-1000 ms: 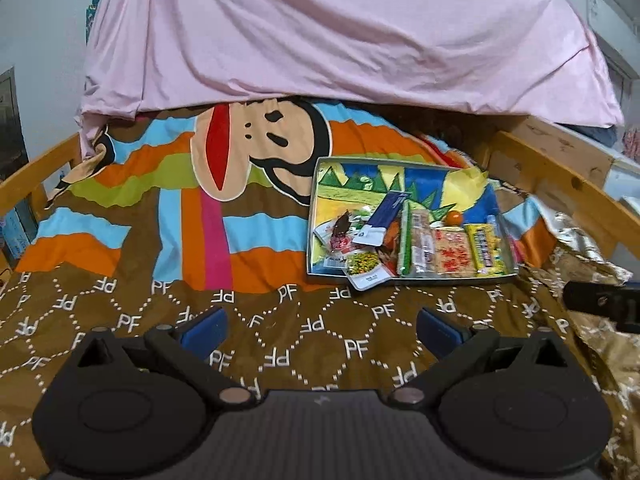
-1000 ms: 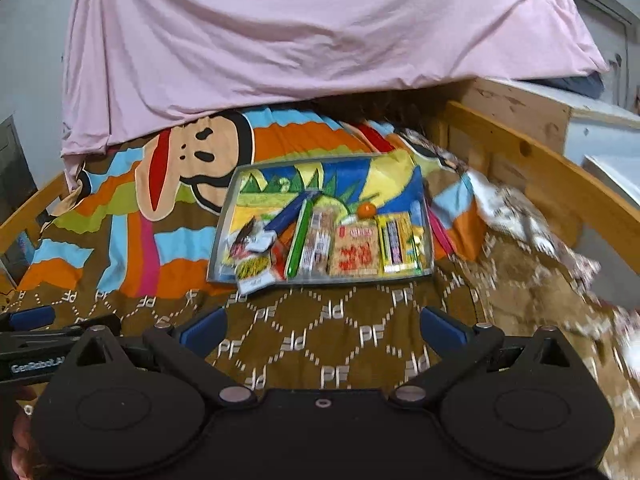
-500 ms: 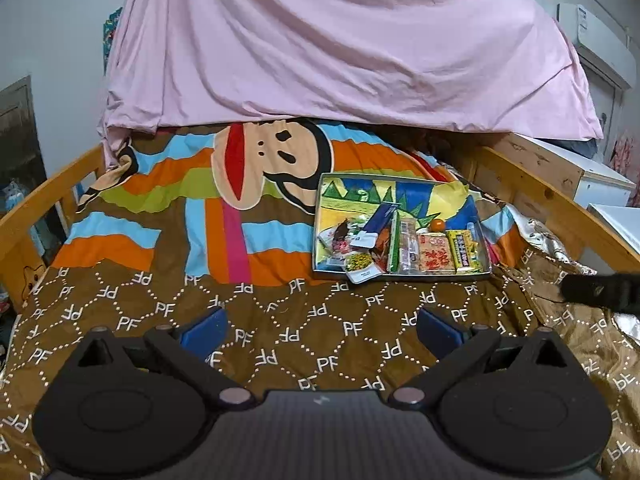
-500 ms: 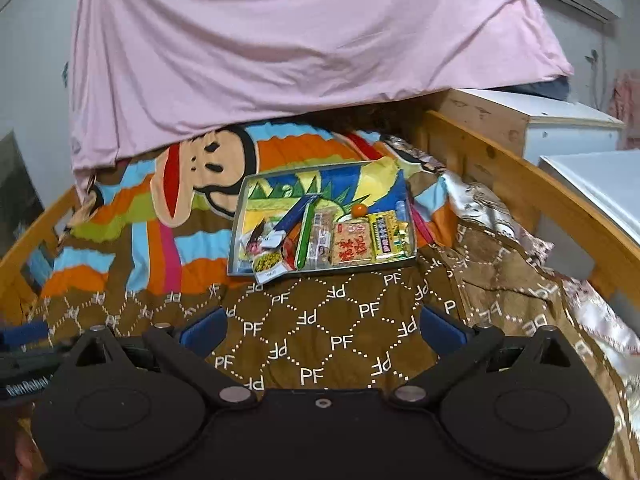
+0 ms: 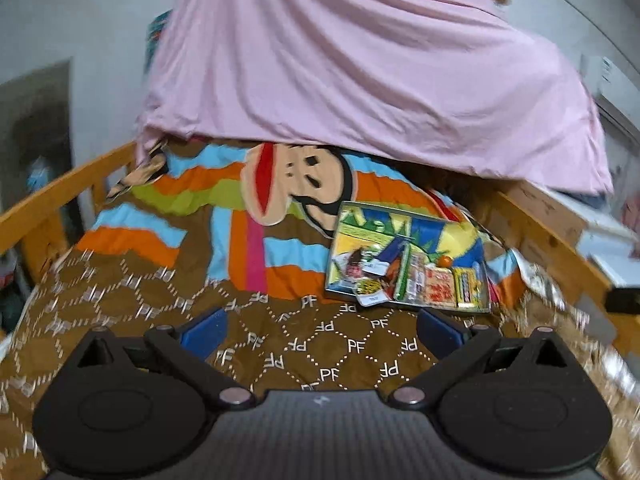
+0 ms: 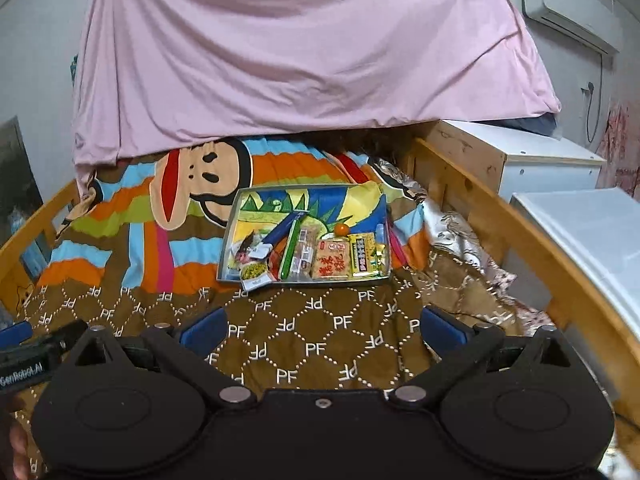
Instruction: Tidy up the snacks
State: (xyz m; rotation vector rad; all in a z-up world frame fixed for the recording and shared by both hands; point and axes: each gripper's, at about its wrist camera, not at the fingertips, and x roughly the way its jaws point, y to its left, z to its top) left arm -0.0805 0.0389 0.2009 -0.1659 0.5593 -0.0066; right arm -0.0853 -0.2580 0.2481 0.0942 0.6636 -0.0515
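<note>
— Between the blue pads of the right gripper (image 6: 320, 330) nothing but brown quilt (image 6: 304, 344); its jaws stand wide and hold nothing. Same for the left gripper (image 5: 320, 330), spread wide over the bedding with nothing in it.

— And the snacks?

— All in the tray (image 6: 234, 236), which lies flat on the striped blanket (image 6: 132, 248) farther up the bed, well apart from both grippers. From the right wrist it sits almost dead ahead; from the left wrist, ahead and to the right.

— How far along?

— I'd judge barely started, or between steps. The right half looks tidy: a red-printed cracker packet (image 6: 331, 264) and a yellow packet (image 6: 362, 260) lie side by side, a small orange fruit (image 6: 341, 229) just behind them. The left half is a heap, with one pouch (image 6: 256, 274) hanging over the near rim.

— Which way do things run?

— The tray's long axis goes across the bed. The green stick pack (image 6: 290, 250) and blue packet (image 6: 282, 230) point away from the grippers, both leaning right at the far end.
</note>
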